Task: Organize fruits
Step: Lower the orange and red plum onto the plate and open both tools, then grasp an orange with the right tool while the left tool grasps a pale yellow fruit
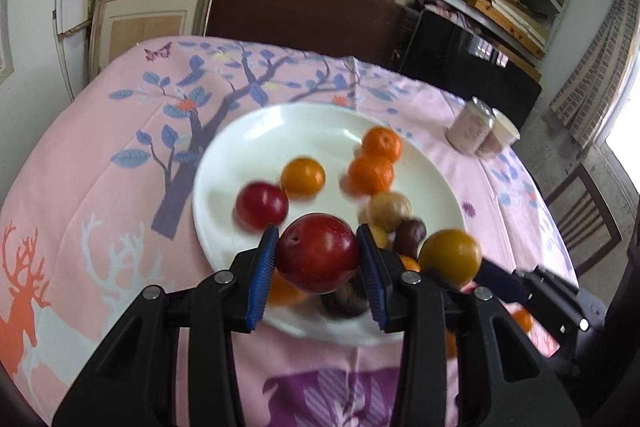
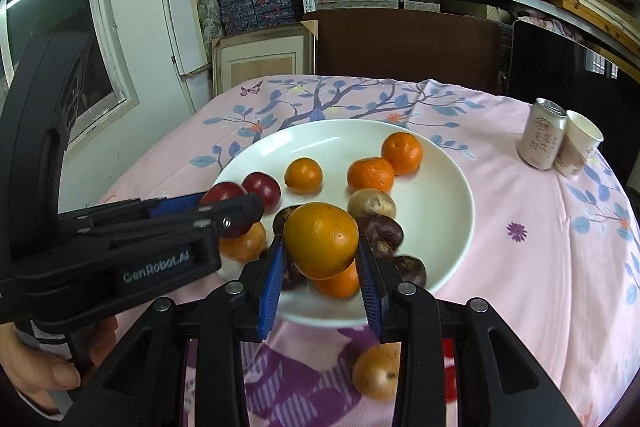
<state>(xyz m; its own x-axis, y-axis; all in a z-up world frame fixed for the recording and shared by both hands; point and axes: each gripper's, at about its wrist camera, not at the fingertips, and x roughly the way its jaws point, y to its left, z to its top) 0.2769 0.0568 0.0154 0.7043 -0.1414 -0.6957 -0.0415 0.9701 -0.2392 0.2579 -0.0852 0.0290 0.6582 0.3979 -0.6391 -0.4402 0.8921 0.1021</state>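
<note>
Left wrist view: a red plum [image 1: 318, 253] is clamped between the blue pads of the left gripper [image 1: 318, 259], held above the near edge of the white plate [image 1: 256, 131] of fruit.

Right wrist view: a yellow-orange fruit [image 2: 321, 239] is gripped by the right gripper [image 2: 322, 259] over the same plate [image 2: 452, 187]; a can [image 2: 542, 135] and a paper cup [image 2: 578, 145] are seen at far right.
</note>
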